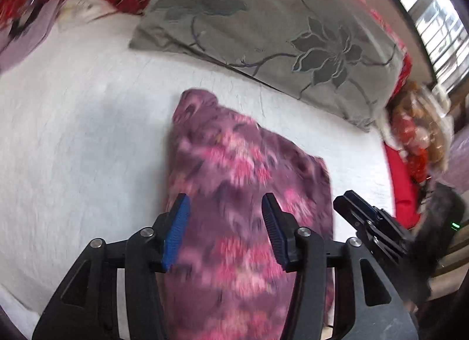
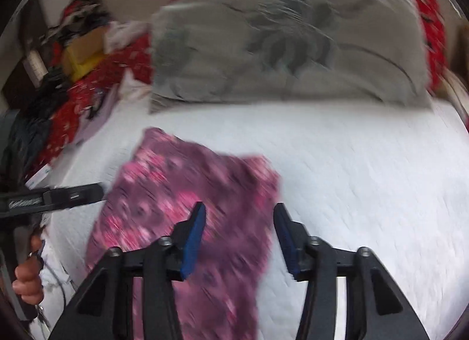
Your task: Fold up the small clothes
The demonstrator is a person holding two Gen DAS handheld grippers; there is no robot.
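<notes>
— What's in front of you?

— A purple-and-pink flowered garment (image 1: 246, 193), lying on the white bedspread (image 1: 73, 134), blurred in both views. From my left wrist camera it runs away from me between the fingers of the left gripper (image 1: 225, 230), which hangs over it with jaws spread wide and nothing between them.

— And the other side?

— The right gripper (image 2: 239, 240) is likewise released, jaws apart. Its left finger sits over the garment's right part; its right finger is over bare bedspread. I cannot tell whether either gripper touches the cloth.

— Can you see one gripper from the other?

— Yes. The right one shows at the garment's right edge in the left view, the left one at its left edge in the right view.

— Beyond that?

— A grey flowered pillow (image 1: 278, 26) at the far edge of the bedspread, well apart from the garment, with red patterned bedding (image 2: 88, 99) behind it.
</notes>
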